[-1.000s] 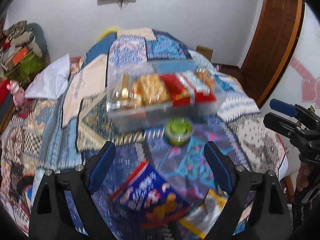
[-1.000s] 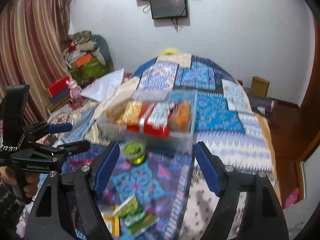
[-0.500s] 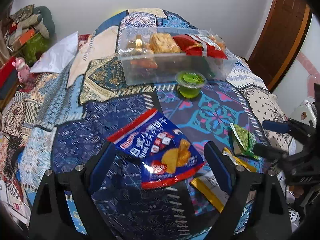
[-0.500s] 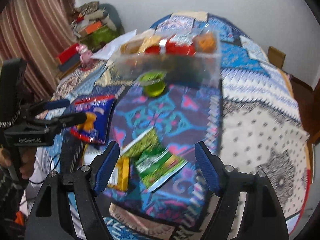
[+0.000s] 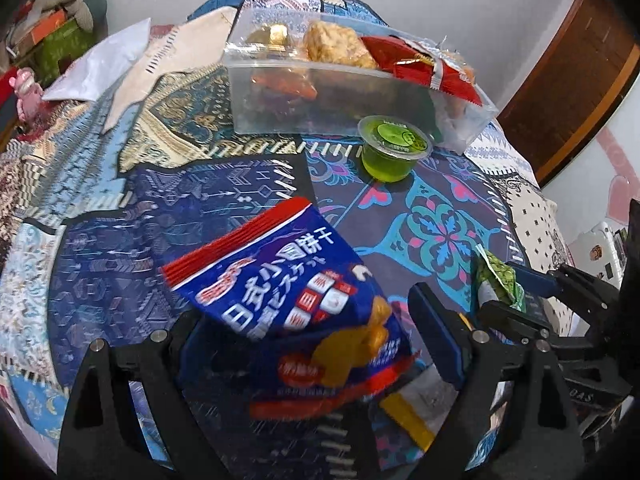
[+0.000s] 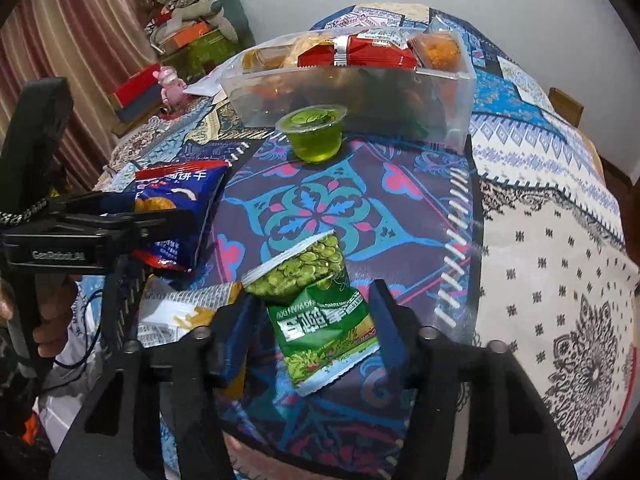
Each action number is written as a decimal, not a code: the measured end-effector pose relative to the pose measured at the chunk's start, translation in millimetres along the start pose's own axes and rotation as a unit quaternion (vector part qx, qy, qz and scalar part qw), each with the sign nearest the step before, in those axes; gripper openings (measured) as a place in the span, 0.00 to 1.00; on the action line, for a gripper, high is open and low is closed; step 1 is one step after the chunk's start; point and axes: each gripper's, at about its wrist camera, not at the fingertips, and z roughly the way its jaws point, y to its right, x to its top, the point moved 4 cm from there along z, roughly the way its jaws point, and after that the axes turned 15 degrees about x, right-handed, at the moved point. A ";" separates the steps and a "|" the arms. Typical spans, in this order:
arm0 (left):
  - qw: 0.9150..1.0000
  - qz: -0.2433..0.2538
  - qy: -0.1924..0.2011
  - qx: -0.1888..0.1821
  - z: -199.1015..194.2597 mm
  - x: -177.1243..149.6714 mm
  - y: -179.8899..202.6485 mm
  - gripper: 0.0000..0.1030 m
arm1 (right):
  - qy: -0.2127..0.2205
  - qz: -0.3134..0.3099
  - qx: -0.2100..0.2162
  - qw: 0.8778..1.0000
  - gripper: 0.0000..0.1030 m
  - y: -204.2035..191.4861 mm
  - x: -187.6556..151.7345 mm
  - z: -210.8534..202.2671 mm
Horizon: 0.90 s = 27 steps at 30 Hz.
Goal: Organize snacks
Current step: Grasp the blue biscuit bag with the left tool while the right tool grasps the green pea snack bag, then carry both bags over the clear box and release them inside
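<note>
A blue and red snack bag (image 5: pixel 304 304) lies on the patterned cloth between the wide jaws of my left gripper (image 5: pixel 308 312), whose pads do not visibly press it. In the right wrist view the left gripper (image 6: pixel 140 208) straddles that blue bag (image 6: pixel 176 192). A green pea packet (image 6: pixel 320 312) sits between the pads of my right gripper (image 6: pixel 312 304), whose jaws are closing and touch both its edges. The green packet (image 5: pixel 498 280) also shows in the left wrist view, inside the right gripper (image 5: pixel 516 292). A green jelly cup (image 6: pixel 314 132) stands before the clear box (image 6: pixel 460 92) of snacks.
A white and yellow packet (image 6: pixel 180 312) lies left of the pea packet, near the table's front edge. The clear box (image 5: pixel 320 96) holds several wrapped snacks. A white cloth (image 5: pixel 100 64) lies far left. Boxes and clutter stand by the curtain (image 6: pixel 80 40).
Both grippers came down toward the cloth. The blue bag now sits between the left jaws. The right jaws narrowed onto the green pea packet.
</note>
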 end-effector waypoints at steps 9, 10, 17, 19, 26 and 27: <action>0.999 0.026 0.042 0.004 -4.4 -6.0 4.4 0.63 | 0.019 0.013 -0.004 1.000 0.42 3.7 5.8 -5.1; 0.998 0.030 0.046 0.006 -6.6 -6.3 5.0 0.63 | 0.022 0.014 -0.004 1.000 0.42 5.1 7.6 -7.1; 0.995 0.032 0.089 0.004 -37.8 7.8 6.7 0.63 | 0.051 0.021 -0.008 0.998 0.42 7.6 20.3 -24.4; 0.994 0.028 0.103 0.002 -46.8 17.2 5.4 0.63 | 0.063 0.019 -0.009 0.998 0.42 6.4 26.7 -32.1; 0.989 0.013 0.144 -0.009 -71.5 50.2 3.8 0.63 | 0.111 0.013 -0.015 0.994 0.42 6.5 56.1 -57.1; 0.989 0.010 0.149 -0.010 -73.7 55.5 3.7 0.63 | 0.118 0.011 -0.017 0.993 0.42 6.6 61.2 -60.3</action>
